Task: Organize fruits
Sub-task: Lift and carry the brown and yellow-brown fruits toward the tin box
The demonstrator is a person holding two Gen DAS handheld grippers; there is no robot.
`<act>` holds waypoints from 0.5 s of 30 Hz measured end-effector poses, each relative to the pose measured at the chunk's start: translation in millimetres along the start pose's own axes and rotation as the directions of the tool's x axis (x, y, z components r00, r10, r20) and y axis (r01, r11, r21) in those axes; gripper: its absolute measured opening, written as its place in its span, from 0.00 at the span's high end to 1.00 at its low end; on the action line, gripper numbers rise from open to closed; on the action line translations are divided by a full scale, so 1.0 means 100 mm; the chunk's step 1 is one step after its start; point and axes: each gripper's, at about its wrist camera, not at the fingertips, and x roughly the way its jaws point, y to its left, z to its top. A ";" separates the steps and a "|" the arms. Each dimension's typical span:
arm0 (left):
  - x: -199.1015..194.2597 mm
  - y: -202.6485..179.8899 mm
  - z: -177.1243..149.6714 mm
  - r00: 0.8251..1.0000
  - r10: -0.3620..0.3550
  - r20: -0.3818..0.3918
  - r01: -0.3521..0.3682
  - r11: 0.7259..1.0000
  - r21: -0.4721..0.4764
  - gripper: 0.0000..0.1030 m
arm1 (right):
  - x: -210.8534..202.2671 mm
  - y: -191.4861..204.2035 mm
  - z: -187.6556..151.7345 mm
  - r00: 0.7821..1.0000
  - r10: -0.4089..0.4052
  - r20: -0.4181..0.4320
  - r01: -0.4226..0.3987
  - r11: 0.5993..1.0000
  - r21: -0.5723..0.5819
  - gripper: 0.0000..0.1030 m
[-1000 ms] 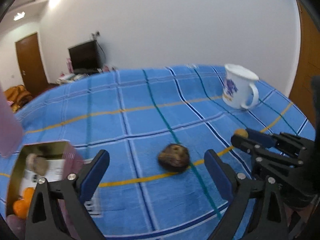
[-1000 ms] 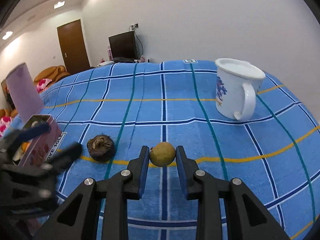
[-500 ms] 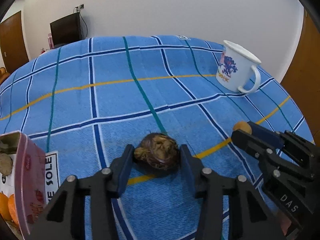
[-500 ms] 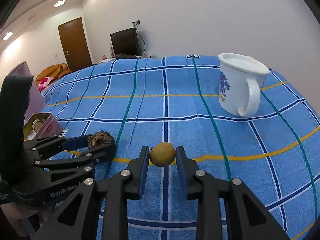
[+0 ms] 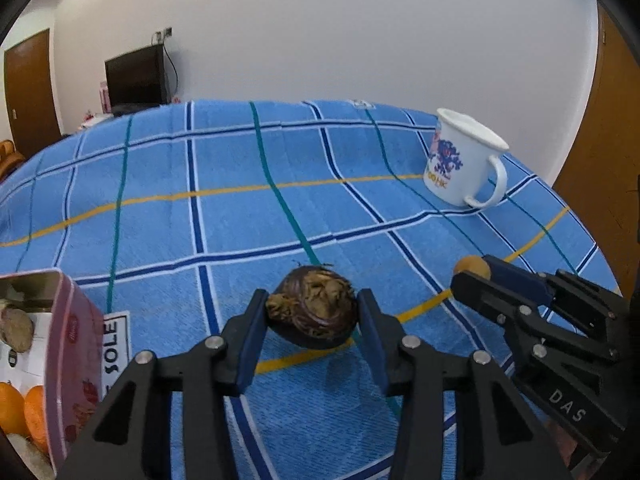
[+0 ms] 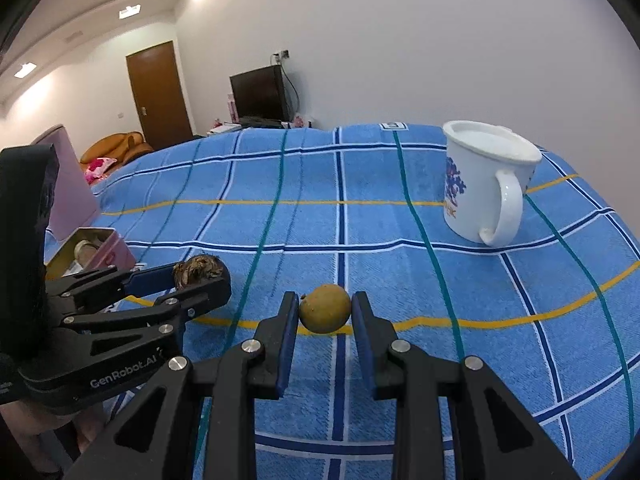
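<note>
A dark brown, rough-skinned fruit (image 5: pixel 314 308) lies on the blue checked cloth (image 5: pixel 240 220). My left gripper (image 5: pixel 312 300) is closing its jaws on it, and both blue pads touch its sides. The right wrist view shows the same fruit (image 6: pixel 198 270) between the left gripper's fingers (image 6: pixel 200 280). A small round yellow-brown fruit (image 6: pixel 325 309) sits on the cloth with my right gripper (image 6: pixel 324 302) shut on it. That small fruit (image 5: pixel 472 267) also peeks out at the tip of the right gripper (image 5: pixel 470 274) in the left wrist view.
An open pink tin box (image 5: pixel 76 360) stands at the left with oranges (image 5: pixel 16 404) and other items inside; it shows as a box (image 6: pixel 112 248) behind the left gripper. A white mug (image 6: pixel 484 184) with a blue print stands at the far right.
My left gripper went from wide open to closed around the dark fruit and came closer to it. The right gripper kept still, shut on the small fruit.
</note>
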 end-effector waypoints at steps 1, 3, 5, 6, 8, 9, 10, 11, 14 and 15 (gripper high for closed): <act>-0.02 0.00 0.00 1.000 0.001 0.013 -0.001 1.000 0.003 0.55 | -0.02 0.00 0.00 1.000 0.002 0.008 -0.002 1.000 -0.001 0.72; -0.06 0.00 0.00 0.999 0.004 0.034 -0.004 1.000 0.001 0.55 | -0.05 0.01 0.00 1.000 0.003 0.024 -0.003 1.000 -0.006 0.72; -0.08 0.01 0.00 0.999 -0.004 0.047 0.004 1.000 -0.004 0.55 | -0.08 0.02 0.00 0.999 0.004 0.036 -0.004 1.000 -0.012 0.72; -0.09 0.02 0.00 0.999 -0.005 0.051 0.006 1.000 -0.009 0.55 | -0.09 0.03 0.00 0.999 0.006 0.043 -0.005 1.000 -0.014 0.72; -0.10 0.05 -0.01 0.998 -0.007 0.056 0.008 1.000 -0.019 0.55 | -0.11 0.03 0.00 0.999 0.009 0.052 -0.009 1.000 -0.016 0.72; -0.10 0.06 -0.01 0.998 -0.008 0.058 0.010 1.000 -0.023 0.55 | -0.12 0.03 0.00 0.998 0.011 0.057 -0.010 1.000 -0.015 0.72; -0.11 0.07 -0.01 0.998 -0.008 0.062 0.009 1.000 -0.024 0.55 | -0.12 0.03 0.00 0.998 0.011 0.058 -0.011 1.000 -0.015 0.72; -0.12 0.06 -0.01 0.998 -0.006 0.066 0.007 1.000 -0.023 0.55 | -0.12 0.03 0.00 0.998 0.012 0.059 -0.011 1.000 -0.014 0.72; -0.16 0.04 -0.02 0.996 -0.002 0.087 0.003 1.000 -0.015 0.55 | -0.14 0.03 -0.01 0.997 0.016 0.070 -0.015 1.000 -0.014 0.72; -0.17 0.02 -0.02 0.996 0.002 0.093 0.000 1.000 -0.011 0.55 | -0.16 0.03 -0.01 0.997 0.017 0.078 -0.016 1.000 -0.015 0.72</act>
